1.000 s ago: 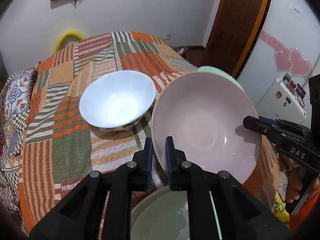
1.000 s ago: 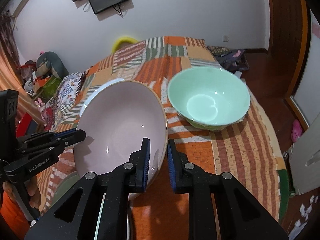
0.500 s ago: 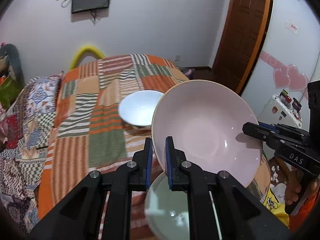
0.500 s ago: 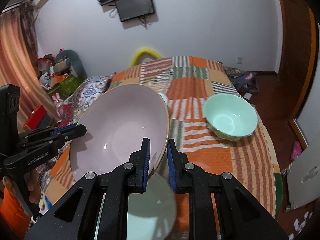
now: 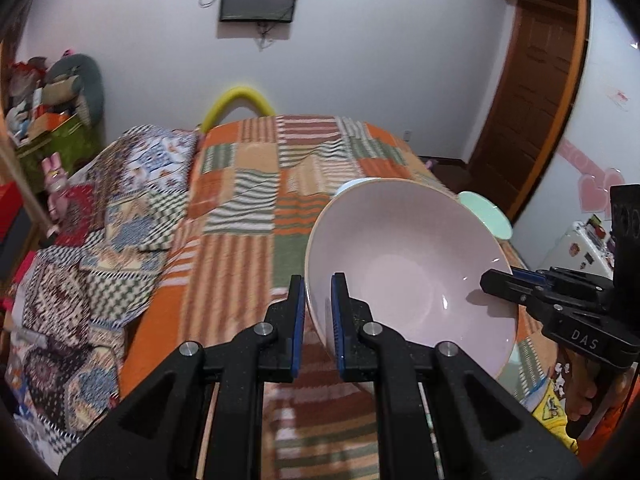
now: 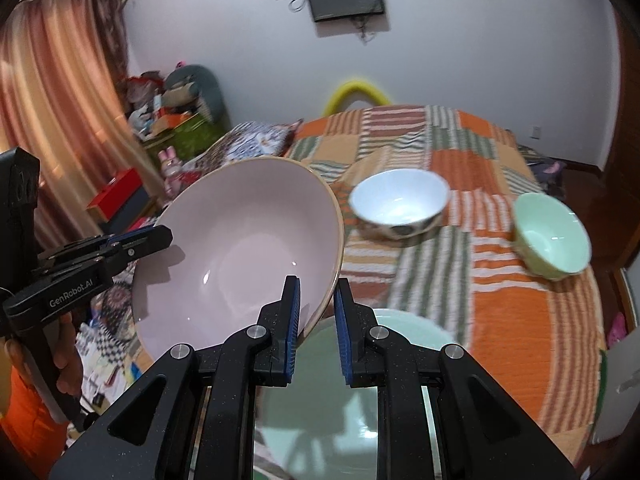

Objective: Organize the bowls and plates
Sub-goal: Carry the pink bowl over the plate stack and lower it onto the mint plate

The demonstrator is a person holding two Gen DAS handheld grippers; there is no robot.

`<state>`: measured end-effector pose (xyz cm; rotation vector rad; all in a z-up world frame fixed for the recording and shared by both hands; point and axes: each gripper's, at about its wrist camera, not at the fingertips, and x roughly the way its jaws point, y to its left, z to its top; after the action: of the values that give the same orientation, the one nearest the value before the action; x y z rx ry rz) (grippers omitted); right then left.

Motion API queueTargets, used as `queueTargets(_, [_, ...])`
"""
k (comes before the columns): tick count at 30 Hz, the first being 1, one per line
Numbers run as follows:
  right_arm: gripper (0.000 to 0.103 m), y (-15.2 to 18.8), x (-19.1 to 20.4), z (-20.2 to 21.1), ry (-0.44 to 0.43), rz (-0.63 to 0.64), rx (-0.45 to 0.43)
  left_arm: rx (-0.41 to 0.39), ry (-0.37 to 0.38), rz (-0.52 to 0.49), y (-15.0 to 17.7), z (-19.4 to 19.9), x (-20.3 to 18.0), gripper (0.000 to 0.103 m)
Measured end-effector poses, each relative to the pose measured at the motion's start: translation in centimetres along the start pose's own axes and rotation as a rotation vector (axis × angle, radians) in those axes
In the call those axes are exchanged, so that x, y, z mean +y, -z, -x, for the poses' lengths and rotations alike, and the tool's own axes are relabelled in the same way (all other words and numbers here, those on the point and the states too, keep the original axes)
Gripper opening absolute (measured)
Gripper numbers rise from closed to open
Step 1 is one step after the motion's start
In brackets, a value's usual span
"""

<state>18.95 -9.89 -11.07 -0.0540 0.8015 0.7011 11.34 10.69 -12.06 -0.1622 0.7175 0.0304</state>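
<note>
While clamped in both jaws, pink bowl (image 5: 408, 264) over pale green plate (image 6: 400, 336), plate half hidden, blurred.

Four bowls show in all. One is the large pink bowl (image 6: 240, 248), tilted and off the bed (image 6: 500, 308). One is a white bowl (image 6: 400, 206) standing on the bed beyond the pink bowl. One is a green bowl (image 6: 554, 236) on the bed, to the right of the white bowl and apart from it. One is a pale green bowl (image 6: 400, 364), wide and shallow, lying below the pink bowl at the near edge of the bed; whether it is a bowl or a deep plate cannot be told.

Two tools: the left tool (image 5: 318, 304) and the right tool (image 6: 318, 312), one at each side of the pink bowl's rim.

One bed, under one patchwork blanket (image 5: 248, 216).
</note>
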Motion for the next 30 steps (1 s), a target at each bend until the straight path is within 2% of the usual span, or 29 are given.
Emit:
queueTargets(7, [0.015, 1.0, 2.2, -2.9, -0.045, 0.027, 0.067, 0.050, -0.043, 0.058, 2.8, -0.6, 3.4, 0.011])
queueTargets(14, [0.015, 2.5, 4.0, -5.3, -0.053, 0.059, 0.143, 0.120, -0.059, 0.111, 5.6, -2.1, 5.9, 0.011])
queueTargets(21, [0.015, 4.0, 4.6, -8.1, -0.037, 0.067, 0.236, 0.173, -0.065, 0.151, 7.7, -4.1, 7.3, 0.011])
queueTargets(30, [0.015, 4.5, 4.8, -9.8, -0.019, 0.088, 0.284, 0.236, -0.072, 0.182, 9.7, -6.3, 8.1, 0.011])
